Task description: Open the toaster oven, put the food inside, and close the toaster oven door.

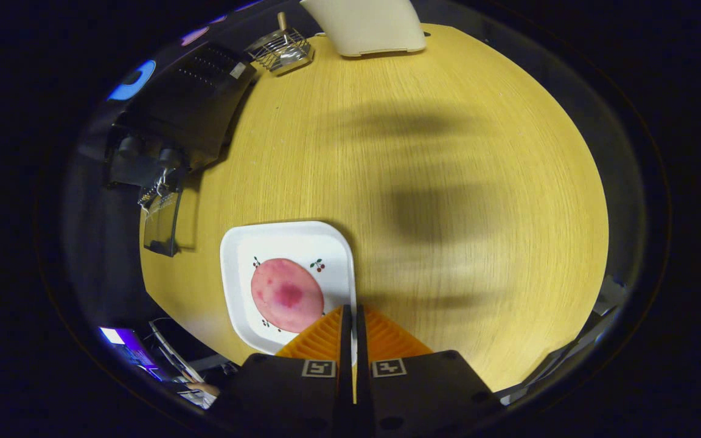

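Wood-grain table [448, 182] carrying the open-doored toaster oven [186, 115] far left and a white plate [238, 249] bearing the pink food [286, 295]: the gripper [350, 316], jaws clenched on the plate's right rim, is apparently carrying out the loading step, calling next for transport toward the oven.

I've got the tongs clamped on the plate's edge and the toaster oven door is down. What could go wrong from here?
1. The tongs pinch only the near rim of the white plate, so it may tilt or slip when lifted.
2. The pink round food lies loose on the plate and could slide off if it tips.
3. The toaster oven door hangs open over the wooden table edge; the plate might knock it on approach.
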The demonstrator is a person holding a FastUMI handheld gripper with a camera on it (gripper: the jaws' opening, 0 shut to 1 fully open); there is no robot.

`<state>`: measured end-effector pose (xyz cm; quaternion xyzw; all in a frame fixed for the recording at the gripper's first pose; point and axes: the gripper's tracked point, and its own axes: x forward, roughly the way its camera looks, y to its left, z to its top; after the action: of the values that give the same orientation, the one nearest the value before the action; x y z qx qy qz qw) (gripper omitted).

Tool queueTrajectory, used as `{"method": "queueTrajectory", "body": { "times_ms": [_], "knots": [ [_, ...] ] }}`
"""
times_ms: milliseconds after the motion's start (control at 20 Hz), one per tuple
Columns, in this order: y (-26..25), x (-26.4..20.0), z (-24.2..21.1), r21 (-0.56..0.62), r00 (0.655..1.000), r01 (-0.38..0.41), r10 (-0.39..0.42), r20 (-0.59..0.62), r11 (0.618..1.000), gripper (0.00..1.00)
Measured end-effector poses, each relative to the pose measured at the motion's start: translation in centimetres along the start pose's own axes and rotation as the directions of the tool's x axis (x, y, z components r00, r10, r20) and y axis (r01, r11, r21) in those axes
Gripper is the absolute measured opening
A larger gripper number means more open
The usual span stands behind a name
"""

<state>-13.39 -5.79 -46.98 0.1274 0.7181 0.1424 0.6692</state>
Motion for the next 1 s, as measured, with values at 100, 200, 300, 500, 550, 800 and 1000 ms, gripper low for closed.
{"method": "queueTrajectory", "body": {
  "times_ms": [100, 200, 300, 500, 550, 800, 1000],
  "knots": [
    [0.2, 0.1, 0.1, 0.026, 0.998, -0.061, 0.06, 0.021, 0.998, 0.05],
    [0.8, -0.3, -0.2, 0.076, 0.988, -0.153, 0.15, 0.041, 0.985, 0.05],
    [1.2, -0.9, 0.0, 0.109, 0.975, -0.214, 0.206, 0.078, 0.971, 0.05],
    [2.6, -1.9, 0.4, 0.157, 0.938, -0.327, 0.3, 0.174, 0.932, 0.05],
    [3.1, -2.5, 0.4, 0.167, 0.929, -0.349, 0.316, 0.195, 0.922, 0.05],
    [6.1, -5.0, -1.4, 0.216, 0.913, -0.379, 0.326, 0.244, 0.9, 0.05],
    [10.4, -5.6, -3.2, 0.314, 0.92, -0.372, 0.301, 0.253, 0.874, 0.05]
  ]
}}
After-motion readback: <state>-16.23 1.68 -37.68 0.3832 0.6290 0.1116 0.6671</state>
